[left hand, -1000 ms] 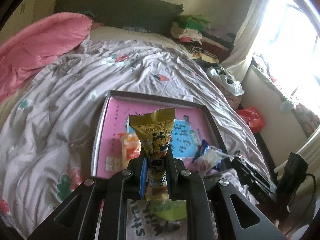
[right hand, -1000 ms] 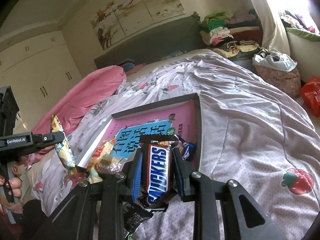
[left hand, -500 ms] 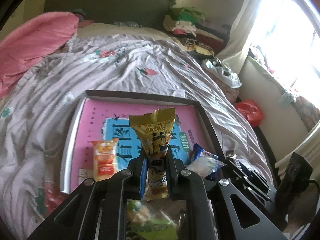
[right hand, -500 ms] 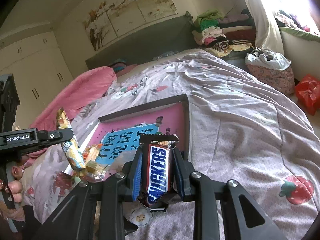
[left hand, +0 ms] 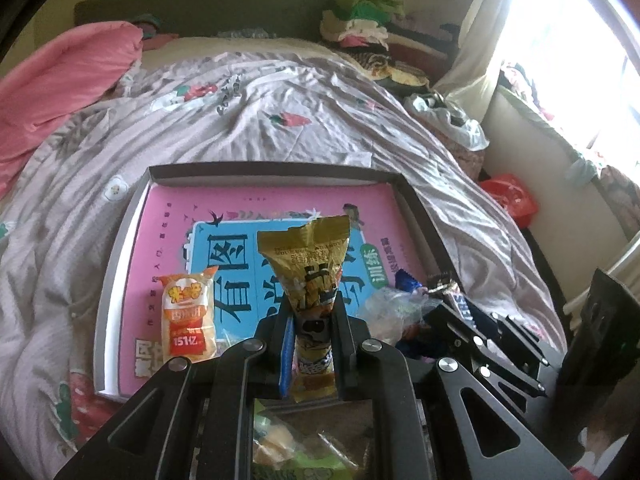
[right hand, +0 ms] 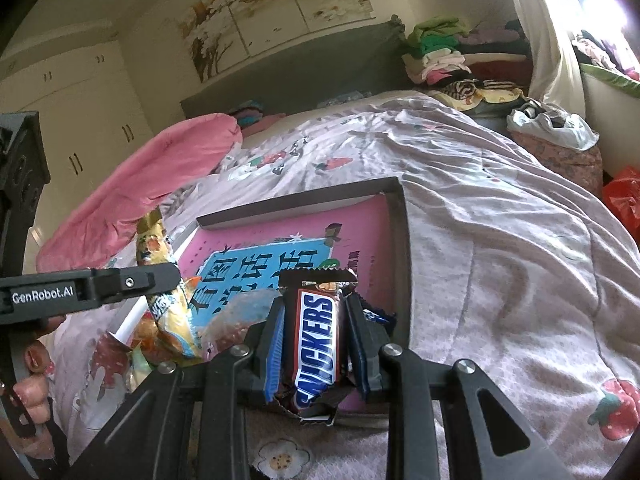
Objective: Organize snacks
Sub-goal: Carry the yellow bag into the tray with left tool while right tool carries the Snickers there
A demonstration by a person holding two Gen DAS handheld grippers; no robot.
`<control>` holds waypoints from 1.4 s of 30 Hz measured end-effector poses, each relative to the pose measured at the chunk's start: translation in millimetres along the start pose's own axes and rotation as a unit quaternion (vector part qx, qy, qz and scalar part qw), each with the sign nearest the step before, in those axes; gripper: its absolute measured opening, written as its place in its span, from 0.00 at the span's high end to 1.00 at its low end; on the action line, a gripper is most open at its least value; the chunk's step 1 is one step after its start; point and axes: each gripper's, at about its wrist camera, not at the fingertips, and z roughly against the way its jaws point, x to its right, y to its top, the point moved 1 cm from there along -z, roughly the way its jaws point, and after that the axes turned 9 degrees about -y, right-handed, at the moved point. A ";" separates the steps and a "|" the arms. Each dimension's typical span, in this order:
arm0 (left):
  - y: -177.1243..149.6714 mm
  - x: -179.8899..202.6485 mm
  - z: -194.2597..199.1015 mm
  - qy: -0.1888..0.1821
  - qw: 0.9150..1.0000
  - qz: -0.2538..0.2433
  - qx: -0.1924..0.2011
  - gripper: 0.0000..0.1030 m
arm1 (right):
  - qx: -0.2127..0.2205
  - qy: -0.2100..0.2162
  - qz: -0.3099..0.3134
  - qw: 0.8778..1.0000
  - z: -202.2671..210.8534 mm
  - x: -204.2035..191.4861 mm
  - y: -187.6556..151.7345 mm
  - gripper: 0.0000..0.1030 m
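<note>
My left gripper (left hand: 311, 312) is shut on a yellow snack packet (left hand: 310, 264) and holds it upright over the near part of a dark-rimmed tray (left hand: 280, 170) with a pink and blue book cover inside. My right gripper (right hand: 316, 316) is shut on a Snickers bar (right hand: 318, 336) above the tray's near right corner (right hand: 400, 240). The left gripper and its packet (right hand: 164, 280) also show in the right wrist view. An orange snack packet (left hand: 186, 312) lies in the tray at the left. Clear and blue wrappers (left hand: 394, 308) lie at its right.
The tray lies on a bed with a strawberry-print quilt (left hand: 260, 112). A pink duvet (left hand: 60, 76) is heaped at the far left. Folded clothes (left hand: 360, 24) are stacked by the headboard. More loose snacks (left hand: 296, 452) lie below my left gripper. A red bag (left hand: 510, 200) sits on the floor at right.
Both grippers have moved forward over the tray with their snacks held. The tray now looks nearer and more centred in both views.
</note>
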 end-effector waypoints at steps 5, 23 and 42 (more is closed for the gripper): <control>-2.4 -0.9 -5.0 0.004 1.000 -0.002 -0.004 0.85 | -0.003 0.006 0.002 1.000 -4.3 -1.2 1.0 0.72; -3.2 -6.0 -8.8 0.008 1.000 0.002 -0.007 0.84 | -0.006 0.006 -0.010 1.000 -3.8 3.4 2.3 0.67; -3.3 -9.5 1.2 0.006 1.000 0.012 0.003 0.66 | 0.005 -0.005 -0.021 1.000 2.7 7.5 5.0 0.52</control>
